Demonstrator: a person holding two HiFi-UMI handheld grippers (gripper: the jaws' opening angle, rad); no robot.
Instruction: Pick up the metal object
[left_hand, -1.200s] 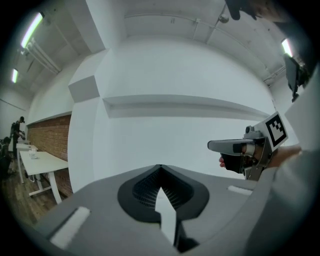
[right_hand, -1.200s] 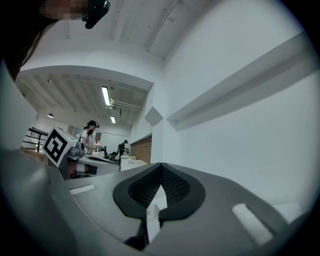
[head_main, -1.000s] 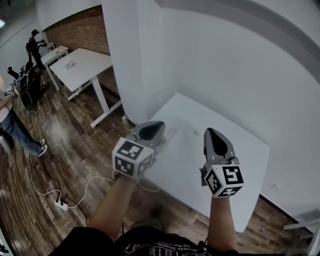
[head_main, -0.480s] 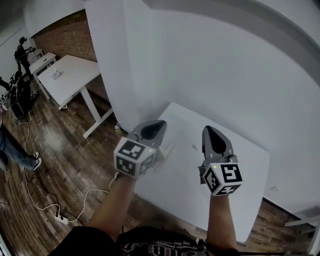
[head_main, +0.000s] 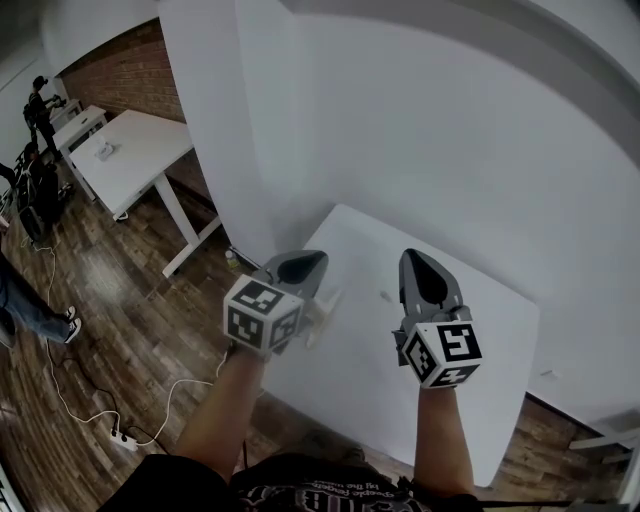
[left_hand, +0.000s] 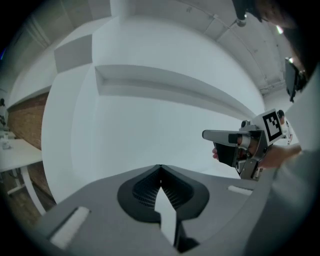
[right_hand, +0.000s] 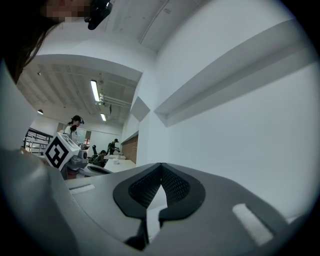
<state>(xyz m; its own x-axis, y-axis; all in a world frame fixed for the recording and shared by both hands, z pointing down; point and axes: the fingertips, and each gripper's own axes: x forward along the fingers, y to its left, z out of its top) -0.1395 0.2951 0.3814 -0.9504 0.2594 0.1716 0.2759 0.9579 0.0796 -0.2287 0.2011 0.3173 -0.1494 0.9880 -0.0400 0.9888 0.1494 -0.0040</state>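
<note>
Both grippers are held above a white table (head_main: 480, 330) in the head view. My left gripper (head_main: 320, 258) hangs over the table's left edge, jaws shut with nothing between them (left_hand: 160, 168). My right gripper (head_main: 411, 256) hovers over the table's middle, also shut and empty (right_hand: 161, 165). A small dark speck (head_main: 384, 296) lies on the tabletop between them. A pale elongated thing (head_main: 326, 304) shows just right of the left gripper; I cannot tell what it is. No metal object is clear in either gripper view.
A white wall and pillar (head_main: 250, 150) rise behind the table. On the wooden floor (head_main: 130, 330) to the left lie a cable and a power strip (head_main: 120, 435). Farther left are another white table (head_main: 130, 150) and people (head_main: 38, 100).
The head view has shifted slightly, so the table sits a little lower in the frame. Both grippers stay shut and side by side above it, barely moved.
</note>
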